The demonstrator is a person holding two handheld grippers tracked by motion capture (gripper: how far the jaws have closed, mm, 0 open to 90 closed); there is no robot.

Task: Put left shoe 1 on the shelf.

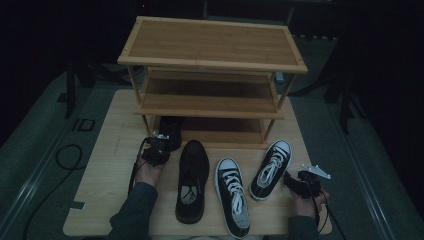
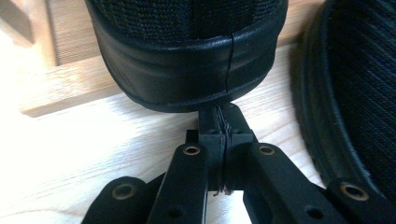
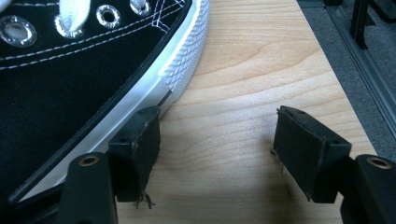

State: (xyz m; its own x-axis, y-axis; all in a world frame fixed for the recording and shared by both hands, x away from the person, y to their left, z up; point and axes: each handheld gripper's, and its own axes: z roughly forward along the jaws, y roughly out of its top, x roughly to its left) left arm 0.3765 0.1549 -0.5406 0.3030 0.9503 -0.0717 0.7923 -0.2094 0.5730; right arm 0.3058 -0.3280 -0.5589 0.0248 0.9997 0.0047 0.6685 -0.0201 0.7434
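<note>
Left tongs (image 2: 219,128) pressed shut, tips against heel of black shoe (image 1: 170,131) at rack's (image 1: 210,107) bottom shelf | right tongs (image 3: 217,156) wide beside sneaker (image 3: 70,74) | step: likely nudging shoe in | next: push it fully onto shelf.

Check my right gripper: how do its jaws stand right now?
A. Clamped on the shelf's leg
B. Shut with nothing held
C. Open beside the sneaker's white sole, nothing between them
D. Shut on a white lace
C: the right gripper has its jaws apart over bare table, one jaw by the black-and-white sneaker.
</note>
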